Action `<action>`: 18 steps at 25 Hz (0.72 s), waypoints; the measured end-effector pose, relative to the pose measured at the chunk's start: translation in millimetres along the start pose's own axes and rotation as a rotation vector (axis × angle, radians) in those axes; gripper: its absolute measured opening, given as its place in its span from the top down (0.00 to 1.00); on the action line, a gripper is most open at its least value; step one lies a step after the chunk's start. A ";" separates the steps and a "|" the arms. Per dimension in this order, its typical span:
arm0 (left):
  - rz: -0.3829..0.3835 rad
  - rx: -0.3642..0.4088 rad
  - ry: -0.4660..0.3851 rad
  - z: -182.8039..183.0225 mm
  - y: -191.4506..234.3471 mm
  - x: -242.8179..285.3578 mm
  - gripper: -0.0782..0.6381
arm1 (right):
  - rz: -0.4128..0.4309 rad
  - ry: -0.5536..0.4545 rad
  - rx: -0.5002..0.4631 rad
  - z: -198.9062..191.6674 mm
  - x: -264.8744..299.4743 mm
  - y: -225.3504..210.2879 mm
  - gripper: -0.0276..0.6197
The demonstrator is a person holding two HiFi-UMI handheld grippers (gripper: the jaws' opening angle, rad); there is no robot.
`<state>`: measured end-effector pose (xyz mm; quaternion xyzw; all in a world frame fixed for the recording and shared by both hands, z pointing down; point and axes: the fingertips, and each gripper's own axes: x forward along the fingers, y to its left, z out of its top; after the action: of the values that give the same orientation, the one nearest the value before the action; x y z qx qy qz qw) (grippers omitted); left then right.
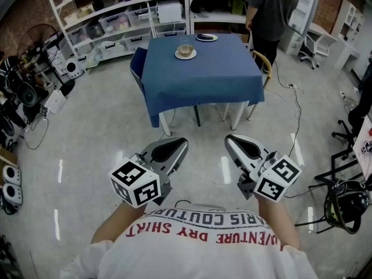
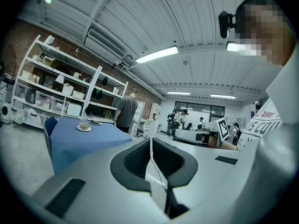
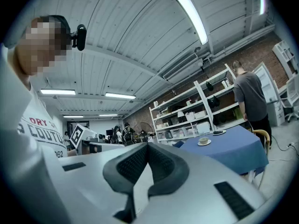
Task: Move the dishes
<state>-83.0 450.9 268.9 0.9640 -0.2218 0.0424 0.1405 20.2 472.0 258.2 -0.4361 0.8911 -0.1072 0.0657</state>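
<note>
A table with a blue cloth (image 1: 203, 83) stands across the floor ahead of me. On its far side rest a cup on a white saucer (image 1: 185, 52) and a small dark plate (image 1: 206, 37). The cup on its saucer (image 2: 84, 126) and the plate (image 2: 96, 122) also show small in the left gripper view. In the right gripper view the cup (image 3: 203, 141) and the plate (image 3: 218, 132) are just as small. My left gripper (image 1: 180, 142) and right gripper (image 1: 229, 138) are held close to my chest, far short of the table. Both are shut, with nothing between their fingers.
A person (image 1: 270, 10) stands behind the table's far right corner. A blue chair (image 1: 138, 63) sits at the table's left and a wooden chair (image 1: 263, 60) at its right. White shelving (image 1: 122, 16) lines the back wall. Cables (image 1: 296, 103) and gear lie on the floor at both sides.
</note>
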 end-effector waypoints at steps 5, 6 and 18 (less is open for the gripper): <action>-0.008 -0.001 0.000 -1.7 -12.2 10.4 0.84 | -0.007 0.003 -0.005 0.1 -15.7 -5.2 0.92; -0.010 0.000 -0.001 -2.0 -15.6 13.3 0.84 | -0.010 0.001 -0.007 1.2 -20.5 -7.2 0.92; 0.002 -0.016 0.015 -14.2 -21.3 36.2 0.84 | -0.053 -0.017 0.019 -6.5 -43.4 -38.4 0.92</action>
<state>-41.4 458.4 282.4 0.9623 -0.2219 0.0480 0.1497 74.7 484.3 275.0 -0.4600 0.8775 -0.1136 0.0743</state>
